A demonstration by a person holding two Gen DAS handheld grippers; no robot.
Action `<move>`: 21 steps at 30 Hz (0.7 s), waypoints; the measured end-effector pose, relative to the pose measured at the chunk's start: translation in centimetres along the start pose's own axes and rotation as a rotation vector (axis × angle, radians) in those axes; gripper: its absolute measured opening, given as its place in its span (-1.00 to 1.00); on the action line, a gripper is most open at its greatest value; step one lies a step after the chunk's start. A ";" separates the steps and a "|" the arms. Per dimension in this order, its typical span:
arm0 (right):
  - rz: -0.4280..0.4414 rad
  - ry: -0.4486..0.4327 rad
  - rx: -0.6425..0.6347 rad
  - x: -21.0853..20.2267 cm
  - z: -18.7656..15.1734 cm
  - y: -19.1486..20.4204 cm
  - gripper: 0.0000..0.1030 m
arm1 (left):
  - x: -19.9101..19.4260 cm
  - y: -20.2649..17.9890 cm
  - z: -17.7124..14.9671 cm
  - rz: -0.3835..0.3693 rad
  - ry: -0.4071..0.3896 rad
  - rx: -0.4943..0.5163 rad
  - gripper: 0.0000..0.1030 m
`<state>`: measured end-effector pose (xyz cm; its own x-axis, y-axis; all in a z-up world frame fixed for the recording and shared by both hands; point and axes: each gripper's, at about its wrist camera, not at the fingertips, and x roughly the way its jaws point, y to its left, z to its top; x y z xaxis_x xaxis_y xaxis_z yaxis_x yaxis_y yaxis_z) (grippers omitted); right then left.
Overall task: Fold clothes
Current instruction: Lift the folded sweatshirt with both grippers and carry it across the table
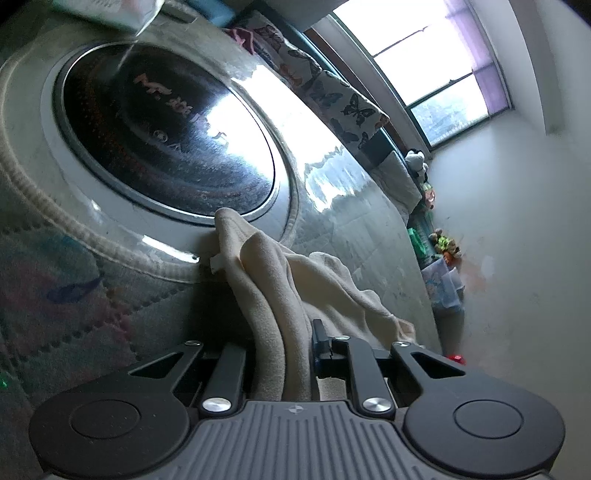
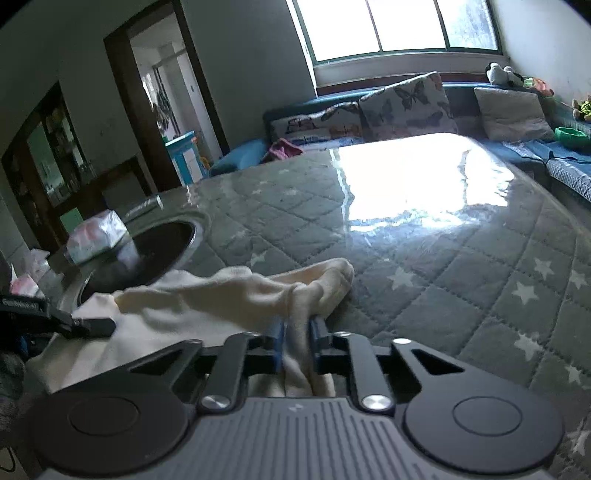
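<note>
Daylight from a wide window [image 2: 399,26] floods a room with a blue sofa [image 2: 461,92] bearing butterfly-print cushions [image 2: 406,103]. Most of both views is filled by a large desk covered in a grey-green quilted cloth with white stars under glossy clear plastic [image 2: 461,266], which throws back a strong glare. Set into its top is a round black glass plate with a metal rim [image 1: 166,140]; faint reddish characters show on the plate, too blurred to read. A white wrapped packet [image 2: 96,236] sits at the plate's far edge.

A cream-coloured soft garment [image 2: 229,291] lies bunched on the near part of the desk, one end beside the plate's rim, and stretches between the two claws. The left claw [image 1: 284,343] is nearly closed, gripping a thick fold of the garment. The right claw [image 2: 297,332] is pinched tight on another fold, blue pads pressing the fabric. To the right of the garment the desk lies open up to its far edge.
</note>
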<state>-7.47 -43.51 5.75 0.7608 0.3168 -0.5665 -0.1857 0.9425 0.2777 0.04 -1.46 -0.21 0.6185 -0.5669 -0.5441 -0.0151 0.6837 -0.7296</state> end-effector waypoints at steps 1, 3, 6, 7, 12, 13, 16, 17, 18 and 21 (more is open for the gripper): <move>0.006 -0.007 0.010 -0.3 0.1 -0.1 -0.78 | -0.1 -0.3 0.0 0.000 -0.002 0.013 -0.71; 0.006 -0.033 0.007 -1.0 0.2 0.0 -0.81 | -0.3 -0.9 0.2 -0.008 -0.009 0.039 -0.72; -0.006 -0.080 -0.011 -2.5 0.3 0.1 -0.87 | -0.7 -2.3 0.5 -0.028 -0.028 0.087 -0.72; -0.007 -0.090 -0.018 -2.9 0.5 0.1 -0.87 | -0.7 -2.9 0.6 -0.034 -0.029 0.102 -0.72; -0.032 -0.117 -0.018 -4.5 0.7 -0.5 -0.87 | 0.3 -5.7 0.6 -0.052 -0.022 0.173 -0.72; -0.040 -0.122 -0.018 -4.7 0.6 -0.7 -0.87 | 0.5 -6.2 0.5 -0.054 -0.021 0.187 -0.72; -0.064 -0.144 -0.012 -5.6 0.7 -1.4 -0.87 | 1.4 -7.7 0.2 -0.067 -0.007 0.209 -0.72; -0.076 -0.152 -0.013 -5.9 0.8 -1.6 -0.87 | 1.8 -8.2 0.1 -0.071 -0.003 0.219 -0.72; -0.087 -0.159 -0.013 -6.2 0.9 -1.9 -0.87 | 2.1 -8.8 0.1 -0.076 0.001 0.229 -0.72; -0.123 -0.184 -0.018 -7.3 1.5 -3.0 -0.87 | 3.4 -10.5 -0.3 -0.092 0.016 0.263 -0.72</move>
<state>-11.56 -48.76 10.23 0.8786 0.1762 -0.4438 -0.0941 0.9751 0.2008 2.06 -10.74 5.51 0.5956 -0.6379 -0.4882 0.2467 0.7236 -0.6446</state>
